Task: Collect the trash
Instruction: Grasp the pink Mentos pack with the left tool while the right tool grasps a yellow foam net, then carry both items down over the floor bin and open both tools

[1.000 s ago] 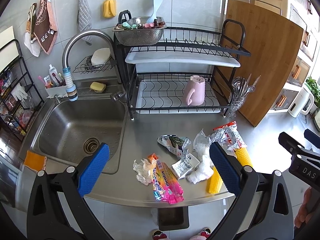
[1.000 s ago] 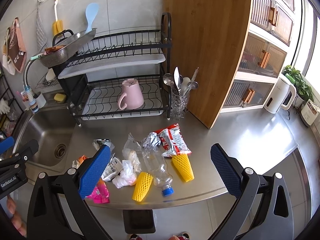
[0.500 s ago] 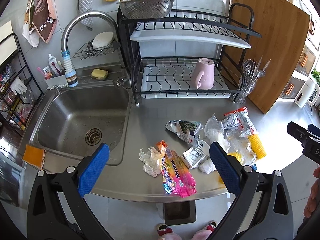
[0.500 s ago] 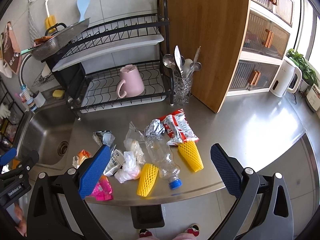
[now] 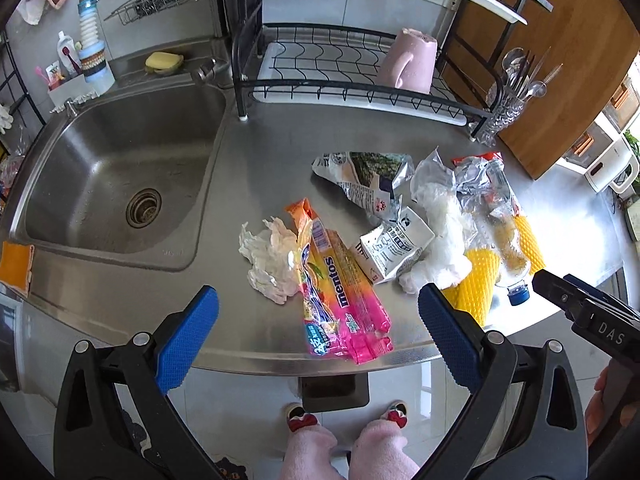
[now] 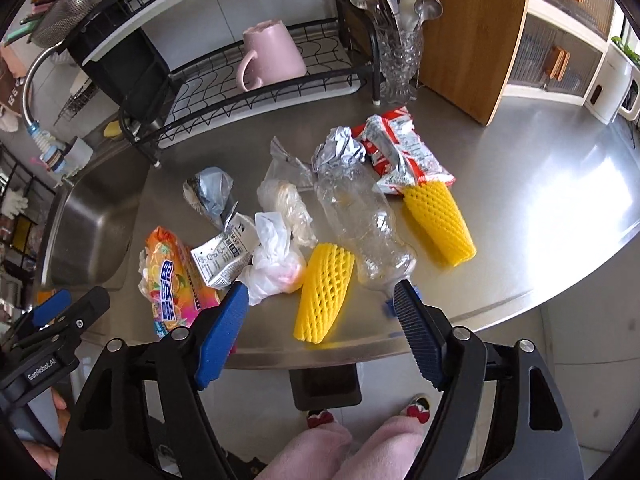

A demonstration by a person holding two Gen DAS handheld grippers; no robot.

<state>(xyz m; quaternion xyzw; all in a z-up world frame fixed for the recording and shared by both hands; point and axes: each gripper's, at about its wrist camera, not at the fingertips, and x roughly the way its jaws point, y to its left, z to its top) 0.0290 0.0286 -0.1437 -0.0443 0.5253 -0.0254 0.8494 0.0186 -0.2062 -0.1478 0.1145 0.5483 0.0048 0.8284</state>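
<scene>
Trash lies along the front of the steel counter [image 5: 260, 152]. In the left wrist view: a crumpled tissue [image 5: 268, 260], a pink-orange Mentos wrapper [image 5: 340, 284], a small carton [image 5: 392, 248], a white plastic bag [image 5: 436, 248] and a foil wrapper [image 5: 364, 176]. My left gripper [image 5: 316, 332] is open and empty, just above the Mentos wrapper's near end. In the right wrist view: a yellow foam net [image 6: 324, 292], a clear crushed bottle [image 6: 364, 220], a second yellow net [image 6: 440, 220] and a red snack bag [image 6: 404, 152]. My right gripper [image 6: 320, 336] is open and empty, above the near net.
A sink [image 5: 116, 176] lies at the left. A black dish rack [image 5: 352, 76] with a pink mug [image 5: 408, 60] stands behind the trash, with a glass cutlery holder [image 6: 400, 60] and a wooden board [image 6: 480, 20] to the right. The counter's front edge is under both grippers.
Both grippers have moved forward and down toward the trash, which looks larger. Both stay open and empty.
</scene>
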